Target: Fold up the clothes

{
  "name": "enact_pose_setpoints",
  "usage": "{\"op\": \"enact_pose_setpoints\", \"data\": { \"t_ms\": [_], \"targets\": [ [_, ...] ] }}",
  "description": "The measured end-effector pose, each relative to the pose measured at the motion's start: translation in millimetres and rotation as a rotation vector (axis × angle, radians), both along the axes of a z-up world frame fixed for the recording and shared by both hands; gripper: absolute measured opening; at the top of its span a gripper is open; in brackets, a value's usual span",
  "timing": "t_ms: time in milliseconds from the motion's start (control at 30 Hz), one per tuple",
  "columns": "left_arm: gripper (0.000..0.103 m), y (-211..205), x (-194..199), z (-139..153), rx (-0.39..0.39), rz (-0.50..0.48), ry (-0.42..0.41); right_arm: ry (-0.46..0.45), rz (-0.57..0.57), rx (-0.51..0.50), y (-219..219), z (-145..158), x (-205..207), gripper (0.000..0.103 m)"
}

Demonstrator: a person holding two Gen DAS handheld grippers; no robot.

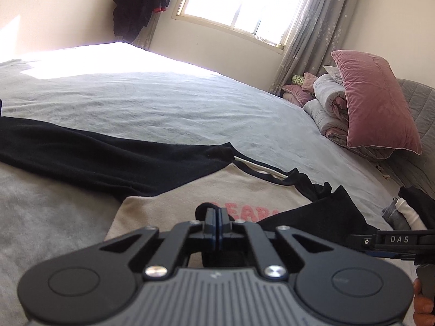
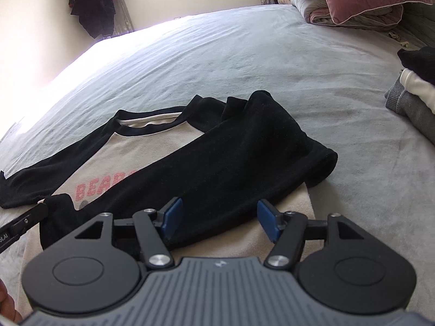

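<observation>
A beige shirt [image 2: 108, 160] with pink "BEAR" lettering, a black collar and black sleeves lies flat on the grey bed sheet [image 2: 272, 62]. One black sleeve [image 1: 81, 157] stretches out to the left. The other sleeve [image 2: 231, 157] is folded diagonally across the chest. My left gripper [image 1: 218, 221] is shut, with a bit of black cuff cloth at its tips; in the right wrist view the left gripper [image 2: 44, 207] meets the folded sleeve's end. My right gripper [image 2: 220, 220] stands open over that sleeve, blue pads [image 2: 174, 216] either side of the cloth. The right gripper [image 1: 361, 241] enters from the right edge.
A stack of folded clothes [image 2: 413, 100] sits on the bed at the right. A pink pillow [image 1: 375, 103] and a rolled quilt [image 1: 326, 100] lie at the headboard. Dark garments [image 1: 141, 2] hang in the corner beside the window [image 1: 239, 2].
</observation>
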State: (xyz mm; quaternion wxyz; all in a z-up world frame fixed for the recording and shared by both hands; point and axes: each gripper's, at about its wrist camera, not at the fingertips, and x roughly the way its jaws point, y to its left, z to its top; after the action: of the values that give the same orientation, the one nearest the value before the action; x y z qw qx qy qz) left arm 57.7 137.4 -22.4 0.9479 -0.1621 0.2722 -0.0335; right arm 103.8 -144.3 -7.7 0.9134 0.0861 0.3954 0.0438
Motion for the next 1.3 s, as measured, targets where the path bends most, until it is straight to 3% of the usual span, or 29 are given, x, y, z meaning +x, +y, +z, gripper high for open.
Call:
{"op": "enact_pose_setpoints", "data": {
  "t_ms": [67, 167, 200, 233, 300, 467, 533, 733, 900, 1167, 1200, 1300],
  "targets": [
    [0.002, 7.9, 4.7, -0.4, -0.027, 0.012, 0.018, -0.008, -0.008, -0.007, -4.4, 1.9, -0.4, 0.065],
    [0.003, 20.3, 9.8, -7.1, -0.129, -0.023, 0.139, -0.016, -0.008, -0.009, -9.6, 5.5, -0.1, 0.065],
    [0.012, 24.8, 7.6, -8.4, -0.159, -0.021, 0.165, -0.021, -0.009, -0.011, -11.4, 7.0, -0.4, 0.066],
    [0.032, 28.4, 5.3, -8.4, -0.177, -0.022, 0.175, -0.027, -0.015, -0.013, -13.1, 8.1, -0.7, 0.067],
    [0.053, 37.0, -0.5, -8.2, -0.21, -0.028, 0.181, -0.035, -0.023, -0.017, -16.4, 9.8, -1.6, 0.068],
    [0.053, 49.1, -1.5, -13.1, -0.301, -0.025, 0.21, -0.043, 0.029, 0.039, -12.2, 10.3, -6.5, 0.068],
    [0.052, 53.3, 2.3, -15.4, -0.332, -0.008, 0.215, -0.076, 0.164, 0.089, 5.7, 12.6, -13.2, 0.06],
    [0.051, 67.1, 13.2, -23.8, -0.466, 0.031, 0.247, -0.16, 0.491, 0.091, 80.1, 10.8, -45.1, 0.06],
    [0.051, 69.5, 9.6, -23.9, -0.497, 0.023, 0.257, -0.236, 0.635, 0.006, 122.8, -0.8, -63.6, 0.059],
    [0.053, 73.8, 10.2, -33.8, -0.615, 0.017, 0.29, -0.261, 0.684, -0.128, 151.9, -28.9, -64.4, 0.056],
    [0.054, 71.7, 11.6, -34.5, -0.62, 0.012, 0.296, -0.266, 0.677, -0.152, 154.1, -32.0, -64.9, 0.048],
    [0.054, 65.6, 13.8, -35.2, -0.62, 0.002, 0.305, -0.286, 0.648, -0.209, 158.4, -38.0, -66.8, 0.008]
  ]
}}
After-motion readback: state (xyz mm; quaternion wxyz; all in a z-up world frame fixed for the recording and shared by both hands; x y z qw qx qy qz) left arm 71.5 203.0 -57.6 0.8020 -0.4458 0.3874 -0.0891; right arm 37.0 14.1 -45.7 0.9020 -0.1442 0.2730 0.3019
